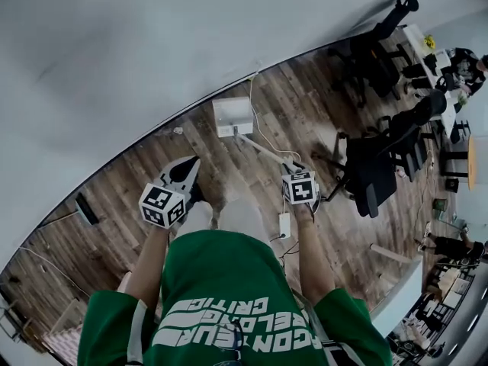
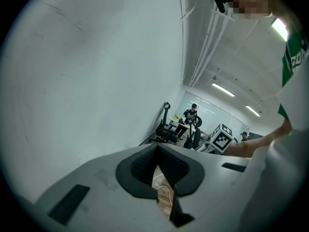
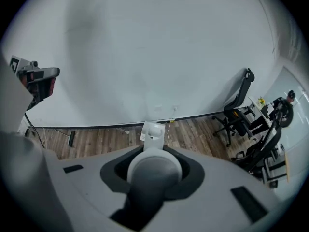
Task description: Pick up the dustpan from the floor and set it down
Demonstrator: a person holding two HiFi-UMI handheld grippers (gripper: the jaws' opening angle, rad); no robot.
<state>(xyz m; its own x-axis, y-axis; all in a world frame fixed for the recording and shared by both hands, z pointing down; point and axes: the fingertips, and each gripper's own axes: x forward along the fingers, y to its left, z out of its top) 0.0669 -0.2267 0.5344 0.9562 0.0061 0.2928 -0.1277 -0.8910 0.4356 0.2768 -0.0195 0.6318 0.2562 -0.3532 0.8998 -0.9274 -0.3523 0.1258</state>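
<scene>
The white dustpan (image 1: 232,117) rests on the wooden floor by the wall, and its long handle (image 1: 263,148) slants back to my right gripper (image 1: 292,167). In the right gripper view the handle's round white shaft (image 3: 154,170) fills the space between the jaws, the gripper (image 3: 153,154) is shut on it, and the pan (image 3: 153,131) shows beyond. My left gripper (image 1: 189,165) hangs to the left of the pan, apart from it. Its jaws (image 2: 157,167) stand together with only a thin slit of floor between them and nothing held.
A white wall runs along the floor just behind the pan. Black office chairs (image 1: 374,166) stand to the right, with more by a desk where people (image 1: 465,63) sit. A white power strip (image 1: 284,225) and cable lie near my feet. A black bar (image 1: 85,208) lies at left.
</scene>
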